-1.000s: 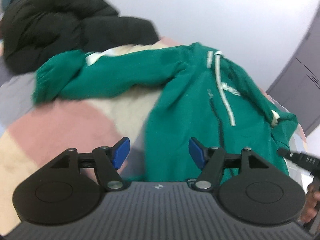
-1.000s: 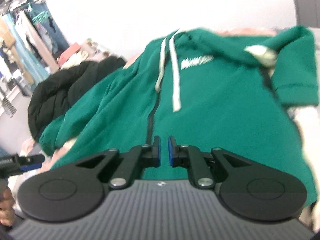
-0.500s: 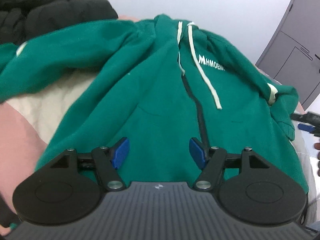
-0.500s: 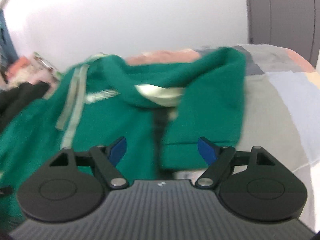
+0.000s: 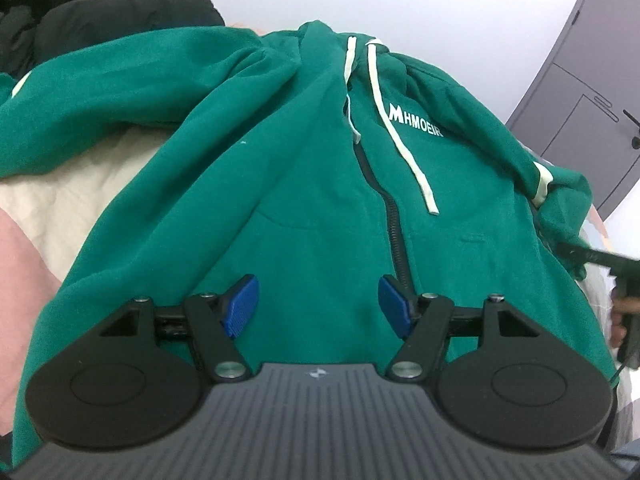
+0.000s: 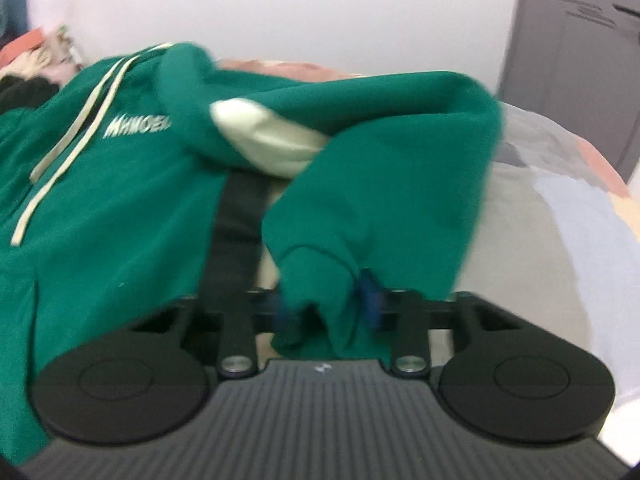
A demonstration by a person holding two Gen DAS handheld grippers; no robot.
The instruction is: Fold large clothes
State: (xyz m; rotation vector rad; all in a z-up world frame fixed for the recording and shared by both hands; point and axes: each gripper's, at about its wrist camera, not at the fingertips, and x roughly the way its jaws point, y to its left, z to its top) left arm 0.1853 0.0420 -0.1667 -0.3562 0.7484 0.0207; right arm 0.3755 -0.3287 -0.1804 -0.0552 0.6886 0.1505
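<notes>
A green zip hoodie (image 5: 304,184) with white drawstrings lies face up on the bed, its left sleeve spread out to the left. My left gripper (image 5: 318,306) is open and empty, just above the hoodie's lower front. In the right wrist view my right gripper (image 6: 328,308) is shut on the cuff of the hoodie's right sleeve (image 6: 376,176), which bends over the hoodie's side. The right gripper also shows at the right edge of the left wrist view (image 5: 588,256).
A black jacket (image 5: 80,12) is heaped at the far left of the bed. The bed cover (image 5: 44,200) has pink, cream and grey patches. A grey door (image 5: 592,120) stands at the right, a white wall behind.
My right gripper opened, moved right to the right sleeve cuff and closed on it. My left gripper moved right, over the hoodie's lower front, and stayed open.
</notes>
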